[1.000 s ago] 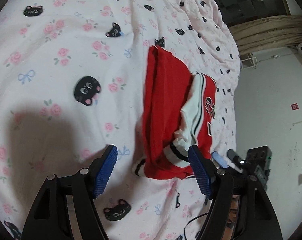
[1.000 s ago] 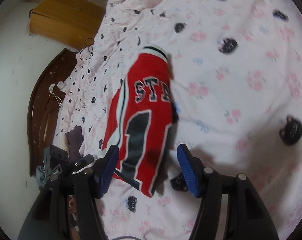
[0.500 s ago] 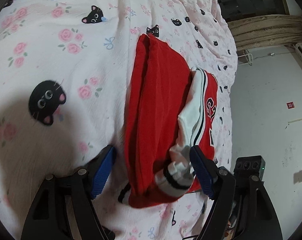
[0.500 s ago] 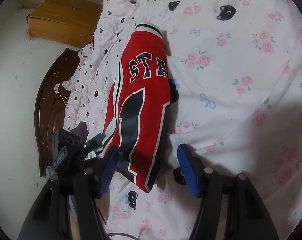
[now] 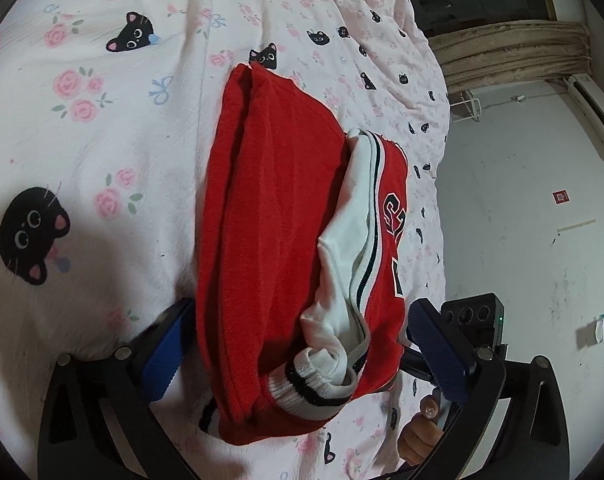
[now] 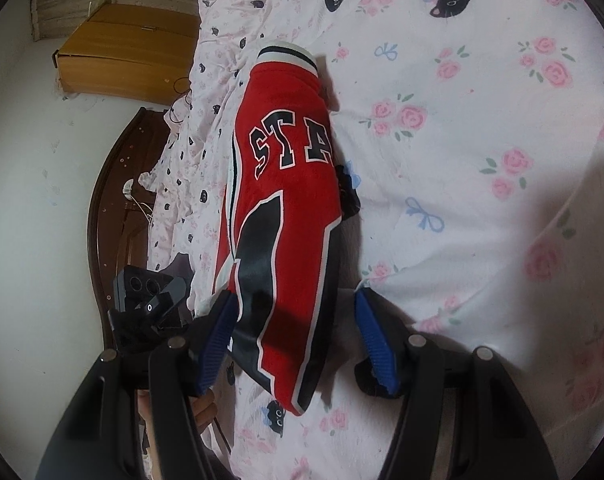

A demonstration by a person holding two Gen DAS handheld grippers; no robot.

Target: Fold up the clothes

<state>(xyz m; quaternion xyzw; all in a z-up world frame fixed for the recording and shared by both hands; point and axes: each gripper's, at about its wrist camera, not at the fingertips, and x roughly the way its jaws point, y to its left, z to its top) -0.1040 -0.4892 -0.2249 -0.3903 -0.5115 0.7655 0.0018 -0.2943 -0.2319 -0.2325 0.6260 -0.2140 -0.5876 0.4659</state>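
Note:
A red jacket (image 5: 269, 240) with white sleeves and black lettering lies folded into a narrow bundle on the bed. My left gripper (image 5: 297, 348) is open, its blue pads on either side of the bundle's near end with the striped cuff (image 5: 314, 388). In the right wrist view the jacket (image 6: 285, 208) shows its lettered side, and my right gripper (image 6: 295, 344) is open around its near end. Neither gripper pinches the cloth.
The bed sheet (image 5: 101, 120) is pale pink with black cat faces and roses. The bed's edge and a white wall (image 5: 522, 200) lie to the right in the left wrist view. A dark wooden headboard (image 6: 113, 208) and a cardboard box (image 6: 129, 56) show in the right wrist view.
Both grippers have moved forward and down over the ends of the folded jacket, which now lies between their open fingers. The jacket has not moved.

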